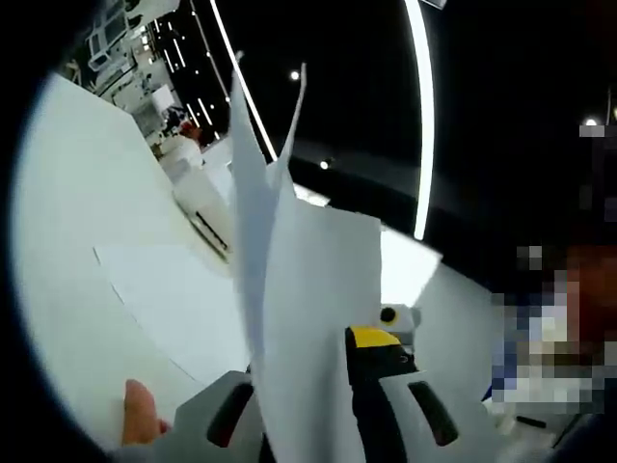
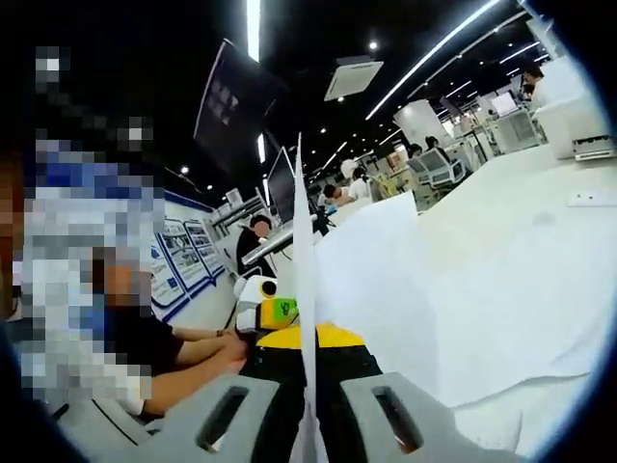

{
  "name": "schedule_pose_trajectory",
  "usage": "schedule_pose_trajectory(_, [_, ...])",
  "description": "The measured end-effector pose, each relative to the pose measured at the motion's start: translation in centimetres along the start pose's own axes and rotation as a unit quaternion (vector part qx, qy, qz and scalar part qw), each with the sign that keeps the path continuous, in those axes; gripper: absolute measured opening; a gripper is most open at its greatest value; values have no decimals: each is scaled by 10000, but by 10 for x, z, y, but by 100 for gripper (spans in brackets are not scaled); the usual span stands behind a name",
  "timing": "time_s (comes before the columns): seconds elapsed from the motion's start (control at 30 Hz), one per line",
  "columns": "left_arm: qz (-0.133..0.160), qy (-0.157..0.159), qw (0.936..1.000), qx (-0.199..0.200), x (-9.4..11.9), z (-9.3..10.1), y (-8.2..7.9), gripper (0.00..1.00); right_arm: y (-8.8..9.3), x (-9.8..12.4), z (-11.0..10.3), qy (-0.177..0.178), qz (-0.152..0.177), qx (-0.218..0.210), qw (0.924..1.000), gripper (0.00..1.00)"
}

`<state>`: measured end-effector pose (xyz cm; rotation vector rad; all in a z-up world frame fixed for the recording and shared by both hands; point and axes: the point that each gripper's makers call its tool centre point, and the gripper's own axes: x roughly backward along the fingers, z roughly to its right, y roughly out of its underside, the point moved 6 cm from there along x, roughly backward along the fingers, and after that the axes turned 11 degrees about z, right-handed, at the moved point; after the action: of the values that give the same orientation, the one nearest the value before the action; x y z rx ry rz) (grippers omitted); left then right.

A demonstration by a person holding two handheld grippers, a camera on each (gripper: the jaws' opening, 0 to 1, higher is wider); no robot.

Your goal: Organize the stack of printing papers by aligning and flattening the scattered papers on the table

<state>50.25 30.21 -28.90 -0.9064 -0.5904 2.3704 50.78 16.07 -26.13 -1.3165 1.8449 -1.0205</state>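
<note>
A stack of white printing paper (image 1: 308, 280) stands upright, lifted off the white table (image 1: 67, 241). It runs between the grey jaws of my left gripper (image 1: 318, 410), which is shut on it. The sheets fan apart at the top. My right gripper (image 1: 378, 362), yellow and black, faces me from just behind the stack. In the right gripper view the same stack (image 2: 302, 241) shows edge-on between the jaws of my right gripper (image 2: 307, 400), shut on it, with the left gripper (image 2: 289, 349) opposite. More loose sheets (image 2: 463, 289) lie on the table (image 2: 540, 193).
One single sheet (image 1: 174, 299) lies flat on the table beside a white flat device (image 1: 207, 214). A thumb (image 1: 140, 415) shows by my left jaw. A seated person's forearm (image 2: 183, 371) rests close by. Desks and people stand far behind.
</note>
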Motion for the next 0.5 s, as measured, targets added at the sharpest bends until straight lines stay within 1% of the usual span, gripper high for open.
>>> schedule_pose_trajectory(0.1, [-2,-8,10000,-3,0,-2,-1,16,-1,-1,-2,-25,37,-36,10000,0])
schedule_pose_trajectory(0.5, [-16,8,10000,15,0,1,2,12,2,-3,-1,17,31,-60,10000,0])
